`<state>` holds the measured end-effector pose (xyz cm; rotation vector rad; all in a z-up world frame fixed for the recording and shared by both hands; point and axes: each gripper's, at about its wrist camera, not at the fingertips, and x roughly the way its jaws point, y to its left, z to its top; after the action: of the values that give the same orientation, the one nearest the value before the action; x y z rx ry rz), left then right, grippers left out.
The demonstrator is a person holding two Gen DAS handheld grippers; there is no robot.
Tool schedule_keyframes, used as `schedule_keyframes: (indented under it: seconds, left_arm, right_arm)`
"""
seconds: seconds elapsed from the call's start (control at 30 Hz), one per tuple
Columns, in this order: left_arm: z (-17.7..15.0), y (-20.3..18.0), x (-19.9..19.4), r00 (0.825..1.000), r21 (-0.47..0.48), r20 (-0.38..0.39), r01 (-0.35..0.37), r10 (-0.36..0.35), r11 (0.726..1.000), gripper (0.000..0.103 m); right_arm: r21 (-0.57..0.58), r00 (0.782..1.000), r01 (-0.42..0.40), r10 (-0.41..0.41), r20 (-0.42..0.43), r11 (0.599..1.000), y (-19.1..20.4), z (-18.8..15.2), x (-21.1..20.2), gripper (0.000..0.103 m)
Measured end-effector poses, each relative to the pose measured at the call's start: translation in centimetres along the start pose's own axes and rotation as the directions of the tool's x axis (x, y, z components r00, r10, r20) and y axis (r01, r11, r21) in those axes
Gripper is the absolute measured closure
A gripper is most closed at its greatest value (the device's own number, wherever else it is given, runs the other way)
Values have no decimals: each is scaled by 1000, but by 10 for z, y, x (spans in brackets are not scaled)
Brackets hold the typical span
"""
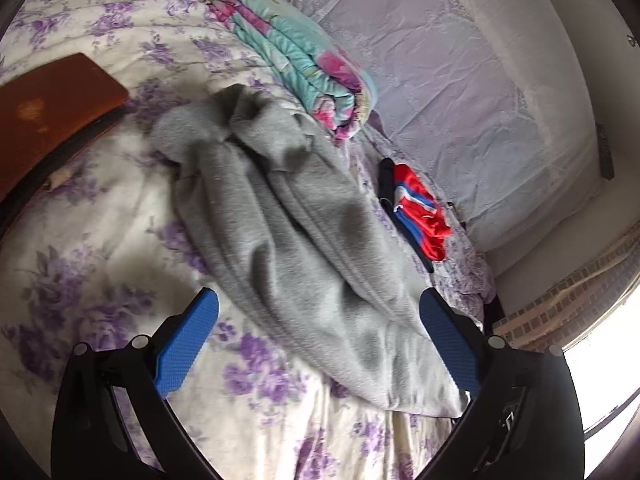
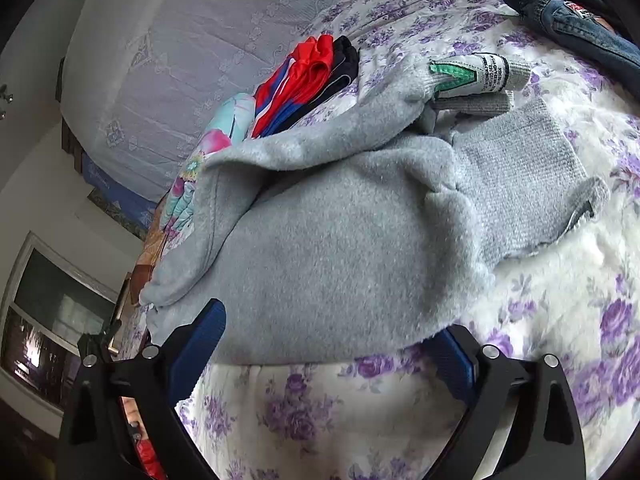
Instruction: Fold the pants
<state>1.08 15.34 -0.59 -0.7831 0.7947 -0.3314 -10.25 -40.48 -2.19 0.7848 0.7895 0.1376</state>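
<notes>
Grey fleece pants lie rumpled on the floral bedspread. In the left wrist view they run from upper left down to between the blue pads of my left gripper, which is open just above the near end. In the right wrist view the pants fill the middle, with the ribbed waistband and a white-green label at the upper right. My right gripper is open, its fingers on either side of the near edge of the fabric; the right finger is partly hidden under it.
A folded turquoise-pink quilt and a red-blue garment lie beyond the pants. Blue jeans lie at the top right. A brown wooden board is at the left. A lilac headboard and a window are nearby.
</notes>
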Motion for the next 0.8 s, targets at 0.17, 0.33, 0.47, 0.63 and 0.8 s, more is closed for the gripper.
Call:
schedule_keyframes:
  seconds: [0.17,0.33,0.47,0.63,0.8]
  left_arm:
    - [-1,-5,13,998,40,-20,-60,61,997,5]
    - [10,-19,37,995,62,-21,-98,99,993,5]
    - [20,-5,43,995,-2,6,-96,96,995,31]
    - [15,17,43,1000,-91,-27,-3,0,996,90]
    - [2,-13,17,999,53,-19,-36,37,998,93]
  right_arm:
    - [60,999,-27,25,41,998,-10,14,14,46]
    - [154,997,-79,75,33,985,-33,18,19,89]
    - [124,998,-59,54,44,991,-27,17,17,91]
    - [109,997,-49,43,62,993,-23,20,14,94]
    - [27,992,-57,54,117,998,-12,30,-25,96]
